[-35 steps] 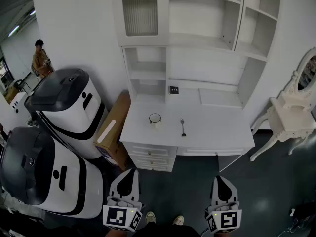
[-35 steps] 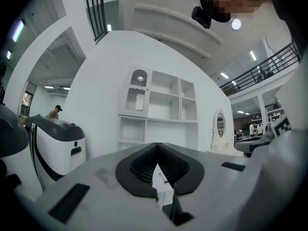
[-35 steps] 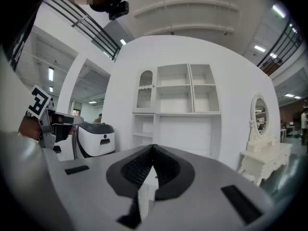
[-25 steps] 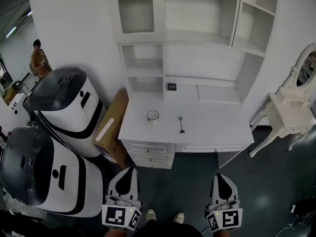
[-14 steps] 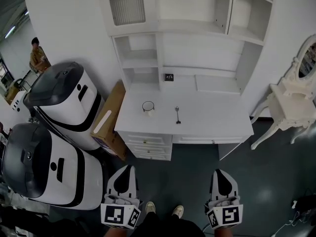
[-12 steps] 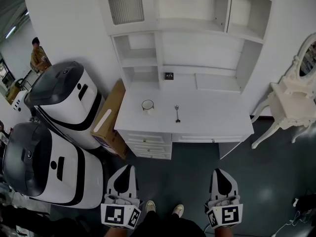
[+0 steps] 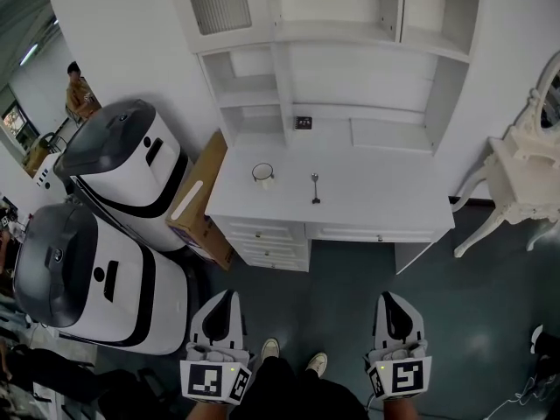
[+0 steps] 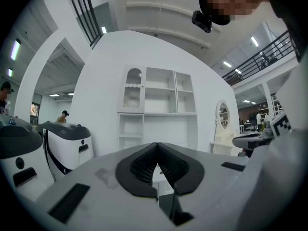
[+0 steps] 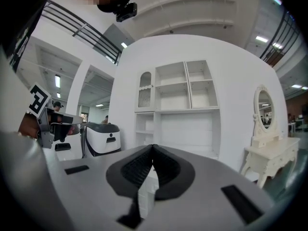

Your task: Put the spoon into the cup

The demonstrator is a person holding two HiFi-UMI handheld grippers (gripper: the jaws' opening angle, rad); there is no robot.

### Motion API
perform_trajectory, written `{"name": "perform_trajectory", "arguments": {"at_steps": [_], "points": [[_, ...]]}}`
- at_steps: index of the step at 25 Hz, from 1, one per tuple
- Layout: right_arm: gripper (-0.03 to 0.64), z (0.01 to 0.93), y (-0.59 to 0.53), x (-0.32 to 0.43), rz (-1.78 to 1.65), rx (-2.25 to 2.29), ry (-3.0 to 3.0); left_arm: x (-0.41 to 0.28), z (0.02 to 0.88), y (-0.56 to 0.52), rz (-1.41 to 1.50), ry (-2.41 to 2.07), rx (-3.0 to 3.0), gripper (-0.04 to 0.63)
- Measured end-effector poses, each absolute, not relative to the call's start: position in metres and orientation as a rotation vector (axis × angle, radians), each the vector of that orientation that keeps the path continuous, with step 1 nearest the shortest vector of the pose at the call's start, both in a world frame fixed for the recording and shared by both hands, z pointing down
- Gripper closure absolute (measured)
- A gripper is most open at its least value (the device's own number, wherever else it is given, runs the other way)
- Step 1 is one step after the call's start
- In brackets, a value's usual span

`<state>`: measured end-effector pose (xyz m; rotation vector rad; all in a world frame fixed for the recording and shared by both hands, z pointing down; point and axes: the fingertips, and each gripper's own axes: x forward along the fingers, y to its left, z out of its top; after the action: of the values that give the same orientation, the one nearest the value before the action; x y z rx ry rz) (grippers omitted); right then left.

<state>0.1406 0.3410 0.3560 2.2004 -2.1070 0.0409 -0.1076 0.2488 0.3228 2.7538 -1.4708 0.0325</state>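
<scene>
The white desk (image 7: 376,204) stands against the wall under a shelf unit (image 7: 341,59), and its front edge faces open dark floor (image 7: 346,291). White machines (image 7: 105,261) and a cardboard box (image 7: 194,210) crowd its left side. A small white vanity (image 7: 525,178) stands off its right corner. The cup (image 7: 263,175) sits on the desk's left part. The spoon (image 7: 315,188) lies near it on the right, not touching it. The left gripper (image 7: 230,294) and right gripper (image 7: 388,297) hang over the floor, well short of the desk, each with its fingers clenched tip to tip on nothing.
</scene>
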Motion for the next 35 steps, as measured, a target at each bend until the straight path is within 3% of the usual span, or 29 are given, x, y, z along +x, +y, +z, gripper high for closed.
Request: {"name": "perform_trajectory", "arguments": {"at_steps": [22, 35], "points": [[0.557, 0.358, 0.331, 0.163, 0.042, 2.269, -2.057, -0.073, 0.339, 0.217, -0.031, -1.372, 2.781, 0.589], [0.557, 0.361, 0.231, 0.161, 0.076, 2.284, -2.074, -0.078, 0.328, 0.112, -0.022, -1.399, 2.791, 0.589]]}}
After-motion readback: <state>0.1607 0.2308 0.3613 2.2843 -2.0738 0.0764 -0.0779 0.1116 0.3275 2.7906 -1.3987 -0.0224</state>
